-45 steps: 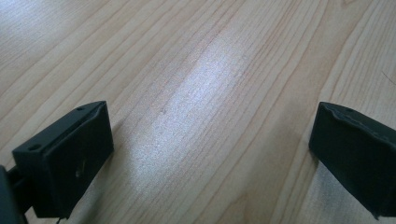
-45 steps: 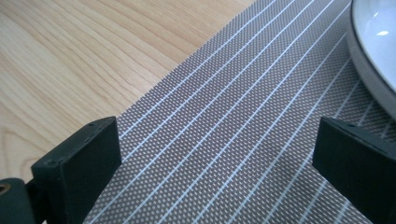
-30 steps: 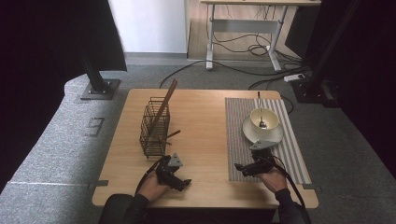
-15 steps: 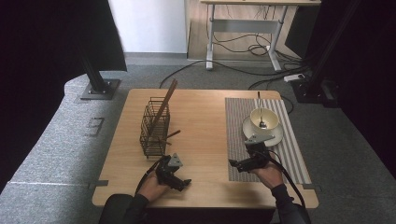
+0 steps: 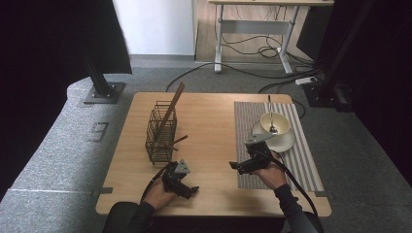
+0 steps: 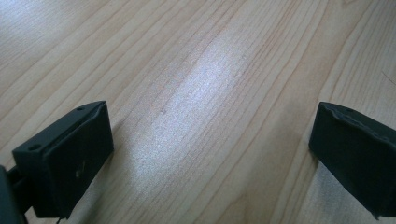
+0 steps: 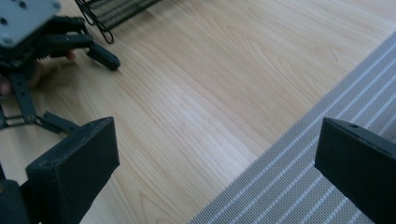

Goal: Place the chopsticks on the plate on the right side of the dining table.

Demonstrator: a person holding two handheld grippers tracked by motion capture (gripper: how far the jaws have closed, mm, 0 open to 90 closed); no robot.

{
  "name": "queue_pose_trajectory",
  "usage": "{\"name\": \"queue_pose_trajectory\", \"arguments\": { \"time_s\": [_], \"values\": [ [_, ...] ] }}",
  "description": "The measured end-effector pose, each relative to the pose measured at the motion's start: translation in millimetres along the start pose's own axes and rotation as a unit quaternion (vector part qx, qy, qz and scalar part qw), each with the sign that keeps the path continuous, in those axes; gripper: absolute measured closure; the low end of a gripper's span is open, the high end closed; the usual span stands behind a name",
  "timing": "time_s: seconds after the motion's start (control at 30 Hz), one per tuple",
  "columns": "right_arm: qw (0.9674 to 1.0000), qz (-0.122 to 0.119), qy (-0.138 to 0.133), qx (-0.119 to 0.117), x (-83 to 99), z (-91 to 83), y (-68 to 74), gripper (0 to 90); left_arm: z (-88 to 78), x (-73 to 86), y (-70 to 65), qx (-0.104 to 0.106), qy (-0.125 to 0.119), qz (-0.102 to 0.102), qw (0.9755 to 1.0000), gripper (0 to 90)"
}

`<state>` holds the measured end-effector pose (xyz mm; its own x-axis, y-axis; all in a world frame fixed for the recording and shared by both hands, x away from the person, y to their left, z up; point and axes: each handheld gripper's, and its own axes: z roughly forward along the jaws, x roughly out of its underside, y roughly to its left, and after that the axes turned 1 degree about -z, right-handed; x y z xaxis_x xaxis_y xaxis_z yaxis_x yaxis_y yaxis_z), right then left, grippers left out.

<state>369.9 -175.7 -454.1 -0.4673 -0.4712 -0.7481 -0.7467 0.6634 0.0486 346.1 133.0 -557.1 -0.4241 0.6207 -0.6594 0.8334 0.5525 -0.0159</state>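
Observation:
A black wire basket (image 5: 160,132) stands left of the table's middle, with a long brown wooden stick (image 5: 173,107) leaning out of its top. A second stick (image 5: 178,141) pokes through its side. A cream bowl (image 5: 273,124) holding a spoon (image 5: 270,116) sits on a saucer on the grey striped mat (image 5: 301,160). My left gripper (image 5: 187,186) rests near the table's front edge, open over bare wood (image 6: 210,116). My right gripper (image 5: 235,166) is open too, over the mat's left edge (image 7: 299,158) and pointing at the left gripper (image 7: 42,42).
The wooden table (image 5: 214,116) has free room between the basket and the mat. The basket's lower corner (image 7: 112,11) shows in the right gripper view. Beyond the table lie grey carpet, cables (image 5: 252,46), a stand base (image 5: 103,92) and a desk frame.
My right gripper has moved left, from over the mat to its left edge. The left gripper has stayed where it was.

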Motion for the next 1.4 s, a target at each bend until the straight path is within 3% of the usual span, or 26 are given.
{"name": "queue_pose_trajectory", "arguments": {
  "time_s": [0.13,0.3,0.87,1.4],
  "values": [
    [1.0000,-0.007,-0.003,0.003,-7.9,2.2,2.2,0.0,-0.1,0.0,0.0,0.000,0.001,0.000,1.0000,0.0],
    [0.9998,-0.005,-0.014,-0.014,-22.3,6.6,4.0,0.0,-0.2,0.0,0.0,0.000,0.001,0.000,1.0000,0.0],
    [0.9994,-0.023,-0.008,-0.026,-58.4,19.1,18.7,0.8,-0.2,-0.1,0.1,0.000,0.001,0.001,1.0000,0.0],
    [0.9971,-0.048,-0.022,-0.054,-96.1,40.0,43.5,1.5,-0.1,0.0,-0.4,0.001,0.001,-0.002,1.0000,0.0]
  ]
}}
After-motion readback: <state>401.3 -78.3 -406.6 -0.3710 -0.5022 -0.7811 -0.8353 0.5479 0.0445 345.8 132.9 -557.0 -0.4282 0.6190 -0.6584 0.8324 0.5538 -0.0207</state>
